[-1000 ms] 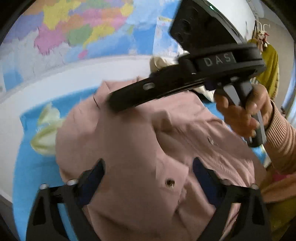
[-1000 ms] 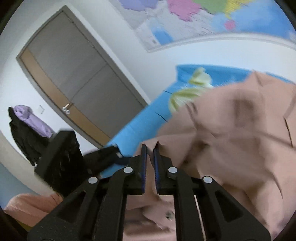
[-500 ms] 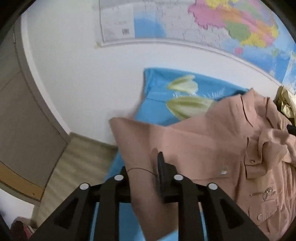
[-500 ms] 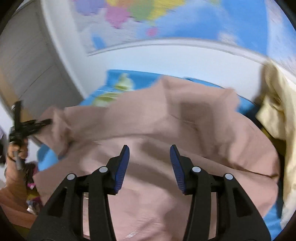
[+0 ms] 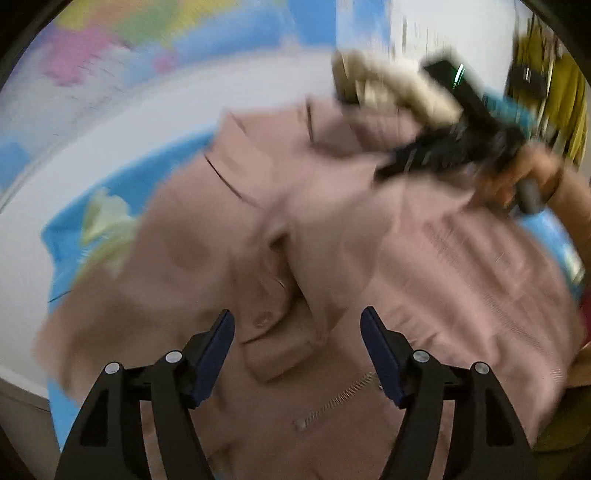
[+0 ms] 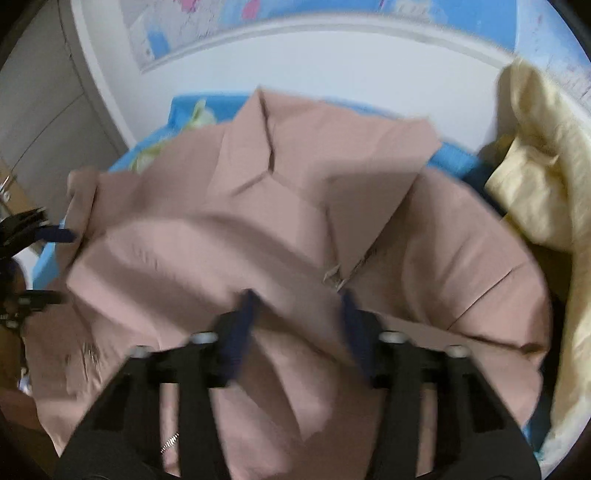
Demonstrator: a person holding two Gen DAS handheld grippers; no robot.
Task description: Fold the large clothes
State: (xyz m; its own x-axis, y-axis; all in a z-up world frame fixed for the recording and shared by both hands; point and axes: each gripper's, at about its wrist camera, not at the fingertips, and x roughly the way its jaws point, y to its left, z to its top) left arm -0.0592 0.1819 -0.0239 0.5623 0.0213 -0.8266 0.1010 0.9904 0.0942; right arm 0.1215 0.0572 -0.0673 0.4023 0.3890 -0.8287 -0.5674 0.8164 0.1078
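A dusty-pink jacket [image 5: 332,229] lies rumpled on a blue flowered bedsheet [image 5: 62,243], its buttons and a zip showing. My left gripper [image 5: 297,332] hovers over the jacket front with its jaws opening and nothing pinched between them. In the right wrist view the jacket [image 6: 295,184] shows folded panels. My right gripper [image 6: 297,317] is blurred low over it; its jaws are closing, still apart, around a raised ridge of pink cloth. In the left wrist view the right gripper [image 5: 443,147], held by a hand, is at the jacket's far right. The left gripper [image 6: 51,266] shows at the jacket's left edge.
A cream garment [image 6: 535,177] is heaped on the right of the bed, also the cream garment [image 5: 391,88] behind the right gripper. A white wall with a coloured map [image 6: 192,33] runs behind the bed. A grey door [image 6: 40,110] stands left. Yellow clothes [image 5: 554,92] hang at far right.
Half a second ago the left gripper pinched a pink cloth edge at the bed's left side; now it stands open over the jacket front. The right gripper went from shut to apart and sank lower.
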